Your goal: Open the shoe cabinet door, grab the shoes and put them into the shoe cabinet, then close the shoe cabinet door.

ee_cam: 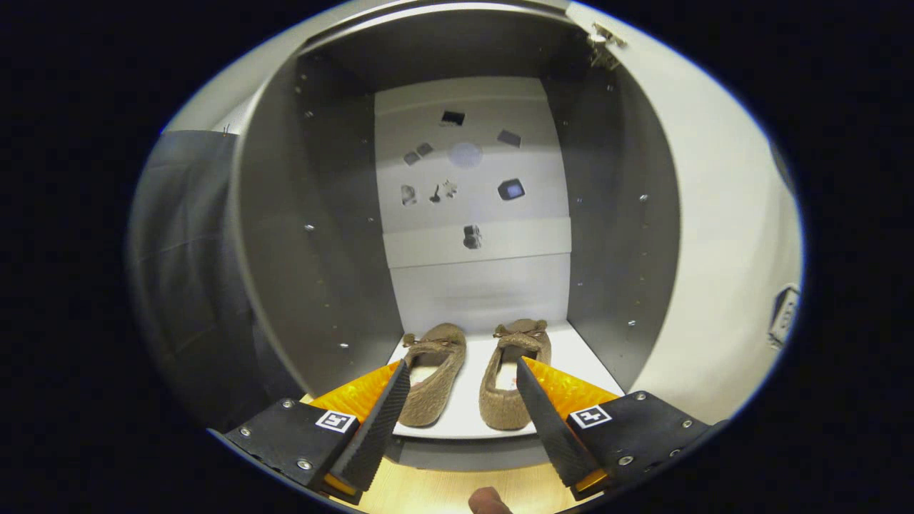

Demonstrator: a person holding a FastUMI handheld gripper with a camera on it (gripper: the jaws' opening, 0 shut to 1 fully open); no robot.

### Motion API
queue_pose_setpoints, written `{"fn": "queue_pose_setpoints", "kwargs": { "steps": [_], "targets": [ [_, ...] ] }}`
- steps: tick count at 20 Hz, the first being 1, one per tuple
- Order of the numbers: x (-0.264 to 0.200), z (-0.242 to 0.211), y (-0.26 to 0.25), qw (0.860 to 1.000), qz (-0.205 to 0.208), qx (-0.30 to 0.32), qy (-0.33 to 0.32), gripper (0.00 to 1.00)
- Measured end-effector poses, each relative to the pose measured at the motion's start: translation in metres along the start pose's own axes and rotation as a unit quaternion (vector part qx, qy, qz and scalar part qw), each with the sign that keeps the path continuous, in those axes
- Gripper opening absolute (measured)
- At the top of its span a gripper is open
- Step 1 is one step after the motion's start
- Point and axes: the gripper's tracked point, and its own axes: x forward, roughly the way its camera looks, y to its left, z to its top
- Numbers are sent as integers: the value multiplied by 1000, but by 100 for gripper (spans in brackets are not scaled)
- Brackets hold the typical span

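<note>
The shoe cabinet (300,235) stands open in front of me, its grey side walls and pale back panel in view. Its door (721,271) is swung out to the right, white inner face showing, with a hinge at the top. Two brown slip-on shoes lie side by side on the cabinet's white bottom shelf (578,357): the left shoe (434,378) and the right shoe (511,378), toes pointing inward to the back. My gripper (463,365) is open just outside the shelf's front edge, fingertips flanking the pair, touching neither shoe.
Small dark stickers and marks dot the cabinet's back panel (471,178). A light wooden floor (435,492) lies below the shelf, with a fingertip (489,501) of the person at the bottom. Dark cloth (186,250) hangs left of the cabinet.
</note>
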Motion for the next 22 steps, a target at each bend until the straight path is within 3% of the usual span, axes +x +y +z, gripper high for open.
{"fn": "queue_pose_setpoints", "kwargs": {
  "steps": [6, 13, 22],
  "targets": [
    [-112, 9, 4, 1000, -12, -7, -18, 93],
    [-229, 24, -26, 999, -11, -12, -45, 93],
    [-347, 4, -107, 998, 42, 0, -47, 93]
  ]
}}
